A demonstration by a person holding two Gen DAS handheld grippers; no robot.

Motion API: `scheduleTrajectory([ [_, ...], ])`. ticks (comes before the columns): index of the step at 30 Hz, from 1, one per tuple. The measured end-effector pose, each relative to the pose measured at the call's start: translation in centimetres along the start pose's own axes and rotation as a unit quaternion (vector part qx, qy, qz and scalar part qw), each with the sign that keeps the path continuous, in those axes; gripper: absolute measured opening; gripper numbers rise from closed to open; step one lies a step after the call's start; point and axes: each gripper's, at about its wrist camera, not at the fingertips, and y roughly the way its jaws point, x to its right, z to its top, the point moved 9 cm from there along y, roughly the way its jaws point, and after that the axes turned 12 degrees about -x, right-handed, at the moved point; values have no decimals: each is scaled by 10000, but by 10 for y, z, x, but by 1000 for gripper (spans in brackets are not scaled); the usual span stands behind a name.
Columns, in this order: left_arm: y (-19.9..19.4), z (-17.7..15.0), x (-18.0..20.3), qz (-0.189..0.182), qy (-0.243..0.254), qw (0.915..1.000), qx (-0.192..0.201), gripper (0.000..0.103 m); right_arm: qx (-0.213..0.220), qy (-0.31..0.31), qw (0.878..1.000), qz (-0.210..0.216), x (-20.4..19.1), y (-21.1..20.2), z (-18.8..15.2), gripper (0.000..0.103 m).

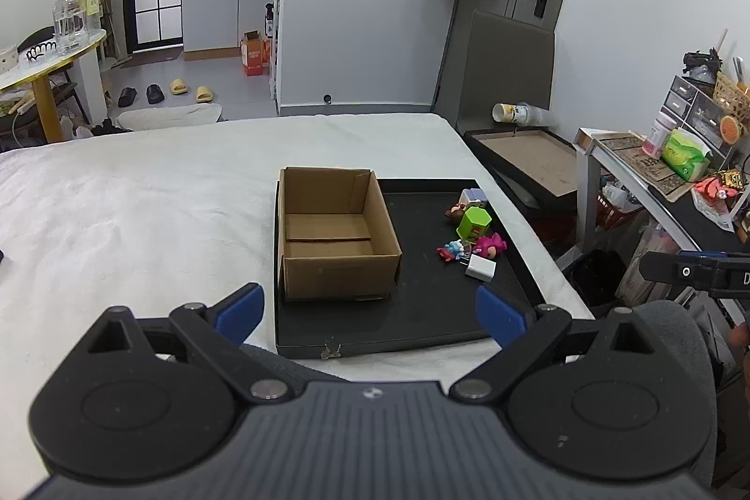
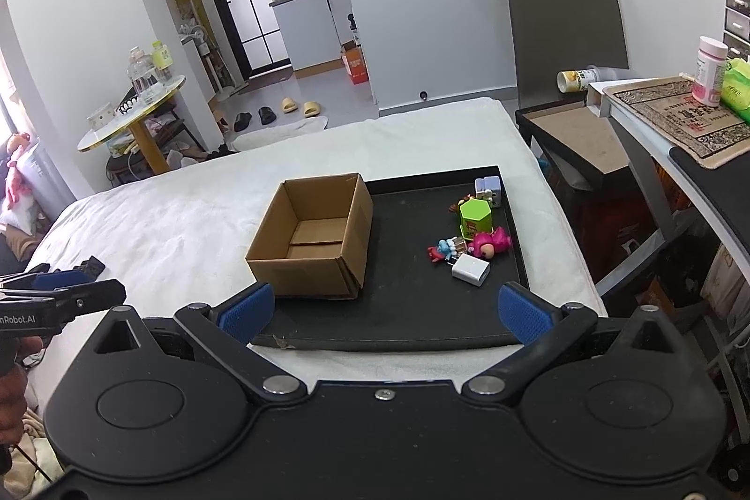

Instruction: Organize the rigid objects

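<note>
Toys and small hard bits are what need sorting, and they sit in a loose cluster at the right of everything else. Going by size: the white-covered bed (image 2: 197,214) carries a shallow black rectangular tray (image 2: 412,312), and on the tray's left half stands an open brown cardboard box (image 2: 309,247) with nothing visible inside, so the sorting looks not yet begun.

Well apart from the box, on the tray's right half, lie the pieces: a green hexagonal plastic container (image 2: 476,216), a pink plush-looking figure (image 2: 490,244) touching it, a pale lilac cube-shaped adapter (image 2: 487,186) near the far rim, a white square charger plug (image 2: 471,270) nearest us, and a small blue-and-red figurine (image 2: 443,249) just beside it.

Both tools hover short of the tray's near edge. The right claw (image 2: 384,312) has its blue pads spread wide with nothing between them; the left claw (image 1: 370,312) is likewise wide apart and empty.

A good start, I'd judge, is the white plug: it is nearest and has flat sides. Come straight down, pads across those faces, clear of the figurine's edge, then lift fully over the box wall before letting go.
</note>
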Motion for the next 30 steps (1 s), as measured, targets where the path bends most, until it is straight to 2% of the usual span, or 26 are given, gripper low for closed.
scheduleTrajectory([
  [10, 24, 8, -7, -53, -133, 9997, -185, 96, -147, 96, 9998, -50, 11, 26, 4, 103],
  [30, 87, 40, -33, 266, -487, 9975, -429, 96, -406, 464, 9980, -151, 49, 90, 28, 103],
])
